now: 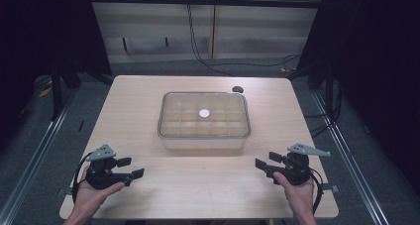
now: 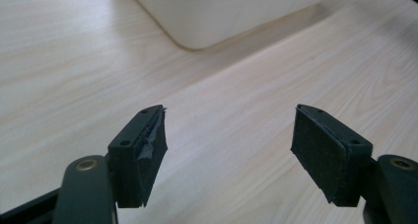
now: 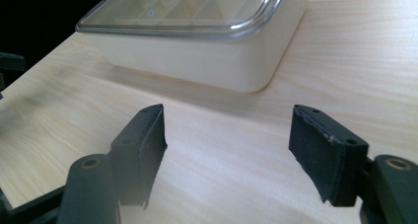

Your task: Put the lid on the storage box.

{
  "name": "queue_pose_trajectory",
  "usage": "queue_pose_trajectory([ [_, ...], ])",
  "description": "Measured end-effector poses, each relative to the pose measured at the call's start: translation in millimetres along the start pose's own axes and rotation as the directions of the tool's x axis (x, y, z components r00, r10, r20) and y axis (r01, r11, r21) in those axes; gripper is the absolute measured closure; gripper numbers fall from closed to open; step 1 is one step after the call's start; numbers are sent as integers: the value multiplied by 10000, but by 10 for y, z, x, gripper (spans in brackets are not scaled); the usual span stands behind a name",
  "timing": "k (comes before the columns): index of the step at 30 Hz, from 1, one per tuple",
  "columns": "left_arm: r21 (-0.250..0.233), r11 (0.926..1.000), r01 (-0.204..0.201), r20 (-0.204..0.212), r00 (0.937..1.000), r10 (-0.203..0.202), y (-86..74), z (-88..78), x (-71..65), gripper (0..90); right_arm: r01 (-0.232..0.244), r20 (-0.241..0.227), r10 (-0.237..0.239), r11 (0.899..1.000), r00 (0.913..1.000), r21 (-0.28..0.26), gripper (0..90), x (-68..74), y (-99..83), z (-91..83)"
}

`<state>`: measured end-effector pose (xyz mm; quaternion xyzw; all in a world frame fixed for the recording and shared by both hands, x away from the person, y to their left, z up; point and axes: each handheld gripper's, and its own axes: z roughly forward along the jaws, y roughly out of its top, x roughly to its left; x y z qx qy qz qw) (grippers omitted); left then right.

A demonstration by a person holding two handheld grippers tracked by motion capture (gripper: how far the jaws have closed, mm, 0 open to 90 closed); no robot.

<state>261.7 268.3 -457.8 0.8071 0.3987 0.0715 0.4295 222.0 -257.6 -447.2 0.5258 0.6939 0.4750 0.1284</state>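
A shallow cream box with a clear lid and a grid of compartments stands in the middle of the wooden table; a small white disc shows at the lid's centre. My left gripper rests low at the front left, jaws wide apart and empty, pointing right. In the left gripper view the left gripper looks over bare wood toward a corner of the box. My right gripper sits at the front right, open and empty, pointing left. In the right gripper view the right gripper faces the box.
A round dark hole lies in the tabletop behind the box at the right. Metal frame rails run along both sides of the table. A black cable hangs down the back wall.
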Motion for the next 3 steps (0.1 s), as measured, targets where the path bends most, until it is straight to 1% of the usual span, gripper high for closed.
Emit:
queue_pose_trajectory([
  [1, 69, 10000, 55, -24, 10000, -55, -46, 5, 10, 288, -21, 9, 21, 10000, 10000, -21, 294, 0, -21, -14],
  [3, 322, 9990, 320, 49, 9995, -322, -125, 38, 36, 283, 14, 138, -11, 9998, 9999, -197, 284, -20, -81, -40],
])
